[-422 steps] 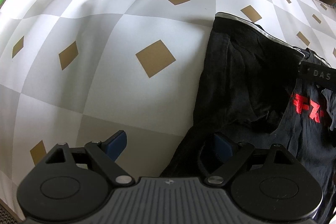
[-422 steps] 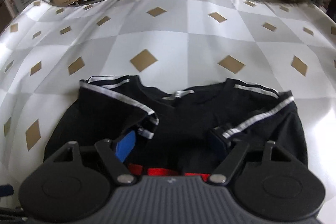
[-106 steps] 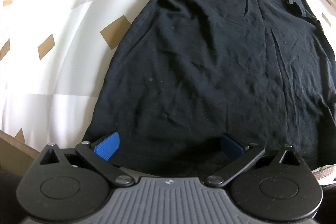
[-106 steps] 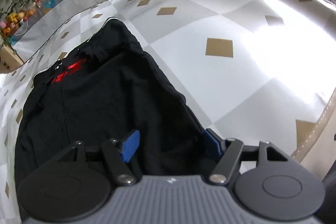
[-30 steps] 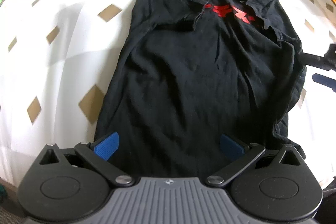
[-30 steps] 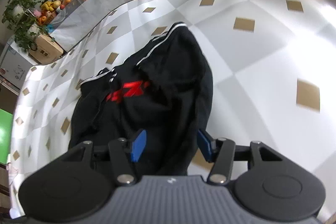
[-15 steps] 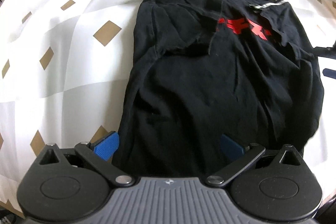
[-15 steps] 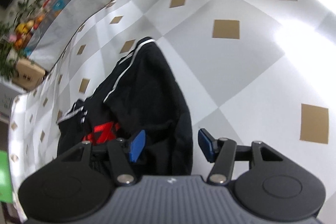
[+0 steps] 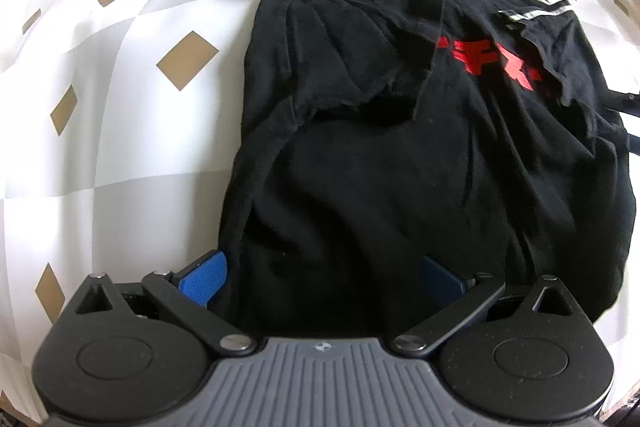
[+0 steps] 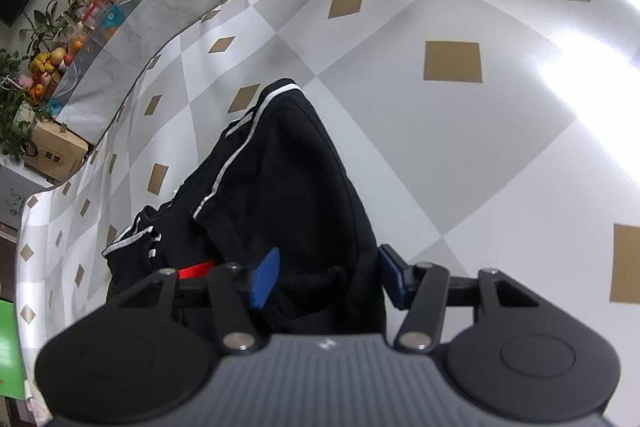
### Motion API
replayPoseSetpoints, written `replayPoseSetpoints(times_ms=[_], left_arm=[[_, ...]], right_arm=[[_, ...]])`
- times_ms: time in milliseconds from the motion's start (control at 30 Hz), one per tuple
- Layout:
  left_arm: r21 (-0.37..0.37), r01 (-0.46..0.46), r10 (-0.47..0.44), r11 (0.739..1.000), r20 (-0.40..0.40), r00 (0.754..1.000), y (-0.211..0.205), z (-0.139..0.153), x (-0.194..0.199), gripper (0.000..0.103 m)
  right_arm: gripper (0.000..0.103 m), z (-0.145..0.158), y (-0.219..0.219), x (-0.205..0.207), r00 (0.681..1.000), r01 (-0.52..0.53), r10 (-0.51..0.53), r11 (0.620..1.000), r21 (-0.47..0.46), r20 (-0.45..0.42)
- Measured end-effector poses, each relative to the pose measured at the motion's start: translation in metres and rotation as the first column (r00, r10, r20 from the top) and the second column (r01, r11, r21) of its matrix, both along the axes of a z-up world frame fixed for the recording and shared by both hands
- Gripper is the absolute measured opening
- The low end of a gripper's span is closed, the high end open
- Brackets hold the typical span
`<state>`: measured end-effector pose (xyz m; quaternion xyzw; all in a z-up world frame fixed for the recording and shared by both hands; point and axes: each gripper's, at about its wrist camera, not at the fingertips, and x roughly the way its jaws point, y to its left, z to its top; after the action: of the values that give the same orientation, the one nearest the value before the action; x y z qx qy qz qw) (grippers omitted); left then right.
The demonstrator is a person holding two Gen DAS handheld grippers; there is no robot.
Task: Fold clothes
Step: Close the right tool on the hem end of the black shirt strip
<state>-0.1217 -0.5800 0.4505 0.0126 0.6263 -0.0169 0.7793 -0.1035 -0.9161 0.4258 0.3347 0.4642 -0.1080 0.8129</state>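
A black shirt (image 9: 400, 155) with red marks (image 9: 492, 65) and white stripes lay bunched on a table cloth (image 9: 120, 107) with brown squares. The left gripper (image 9: 320, 275) pointed down over the near edge of the shirt. Its blue pads (image 9: 202, 273) stood wide apart, with shirt cloth between them, and they did not seem to press on it. The right gripper (image 10: 326, 277) was at the shirt's other side. Its jaws were closing, with a fold of black cloth between the pads (image 10: 264, 281).
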Motion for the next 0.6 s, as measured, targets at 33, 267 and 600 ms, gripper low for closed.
replayPoseSetpoints(times_ms=[33, 267, 600], left_arm=[[0.001, -0.003, 0.003, 1.000, 0.000, 1.000, 0.001, -0.001, 0.002, 0.103], [0.007, -0.062, 0.063, 0.998, -0.017, 0.998, 0.016, -0.006, 0.008, 0.103], [-0.030, -0.119, 0.118, 0.992, -0.043, 0.992, 0.023, -0.007, 0.007, 0.103]], right_arm=[[0.041, 0.000, 0.000, 0.001, 1.000, 0.000, 0.000, 1.000, -0.008, 0.002], [0.010, -0.002, -0.004, 0.001, 1.000, 0.024, -0.024, 0.999, -0.026, -0.009], [0.007, 0.025, 0.007, 0.007, 0.994, -0.041, 0.039, 0.999, 0.019, 0.105]])
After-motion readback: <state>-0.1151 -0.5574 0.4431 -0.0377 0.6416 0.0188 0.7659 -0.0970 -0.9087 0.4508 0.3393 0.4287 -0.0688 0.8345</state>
